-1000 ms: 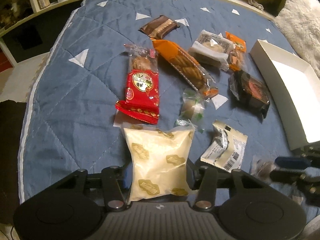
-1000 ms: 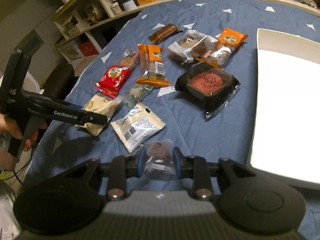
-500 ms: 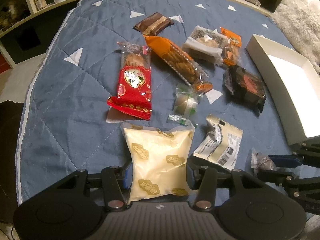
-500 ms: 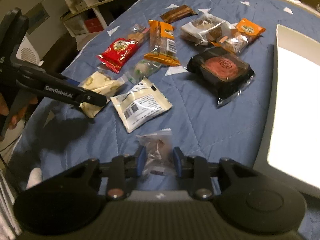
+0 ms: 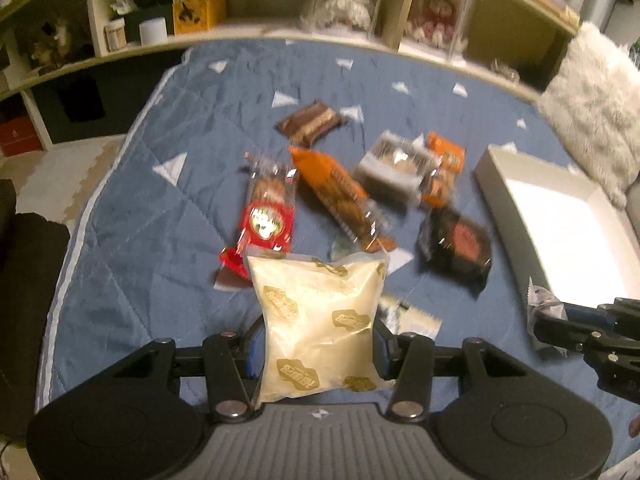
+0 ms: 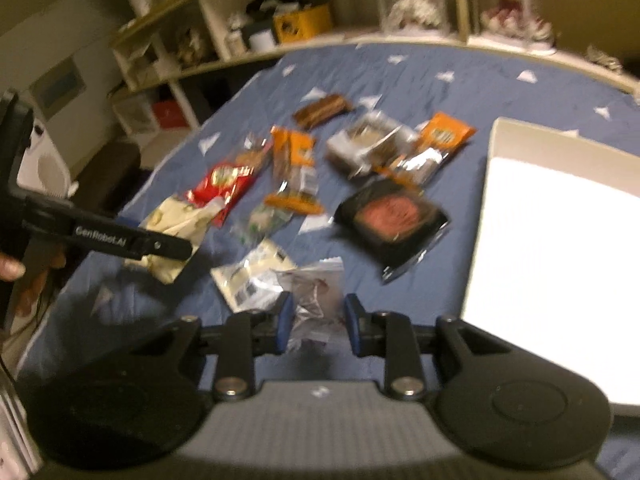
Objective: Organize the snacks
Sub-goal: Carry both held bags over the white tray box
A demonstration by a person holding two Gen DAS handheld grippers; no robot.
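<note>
Just left of the white tray [image 5: 516,200], the left gripper [image 5: 316,350] is gripping a cream packet [image 5: 316,316] and the right gripper [image 6: 316,318] a small clear packet [image 6: 316,292], probably for dropping in.

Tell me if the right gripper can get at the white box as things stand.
Probably yes: the white box lies open just beside the right gripper with bare quilt between, though it is shut on a clear packet.

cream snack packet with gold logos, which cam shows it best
The left wrist view: the cream snack packet fills the centre, clamped by the left gripper. The right wrist view shows it small, blurred, partly hidden behind that gripper.
</note>
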